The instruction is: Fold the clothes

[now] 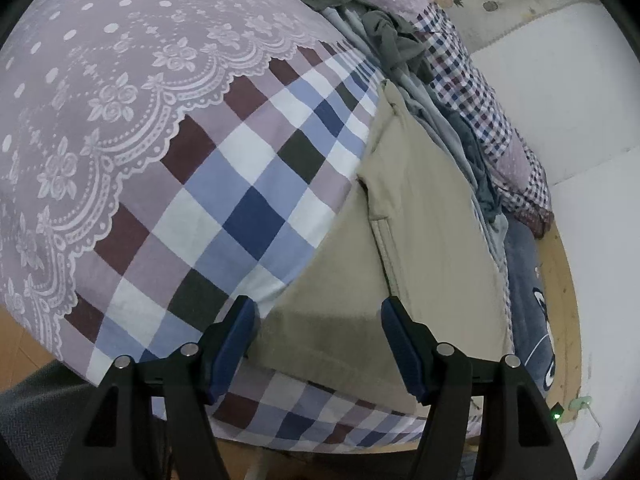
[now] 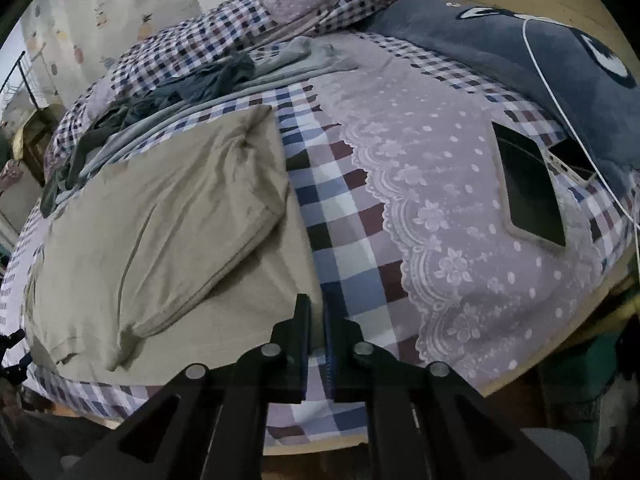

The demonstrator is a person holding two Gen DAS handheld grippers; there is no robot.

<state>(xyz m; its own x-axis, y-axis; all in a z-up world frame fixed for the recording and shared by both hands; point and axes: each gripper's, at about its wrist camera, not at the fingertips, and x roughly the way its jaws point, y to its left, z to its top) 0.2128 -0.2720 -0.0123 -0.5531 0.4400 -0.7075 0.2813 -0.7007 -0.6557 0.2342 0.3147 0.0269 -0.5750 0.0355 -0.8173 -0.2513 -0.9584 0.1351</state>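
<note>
Garment, beige (image 2: pixel 160 232), lay flat on the bed (image 2: pixel 352 216) with one sleeve folded across its body, long axis running away from both grippers. Right gripper (image 2: pixel 317 320), jaws nearly closed and apparently pinching nothing, sat at the garment's near right hem corner; left gripper (image 1: pixel 318 320), spread wide and empty, hovered over the near hem. Only the right view showed the tablet (image 2: pixel 528 188) beyond the garment; the left showed the clothes pile (image 1: pixel 384 40).
</note>
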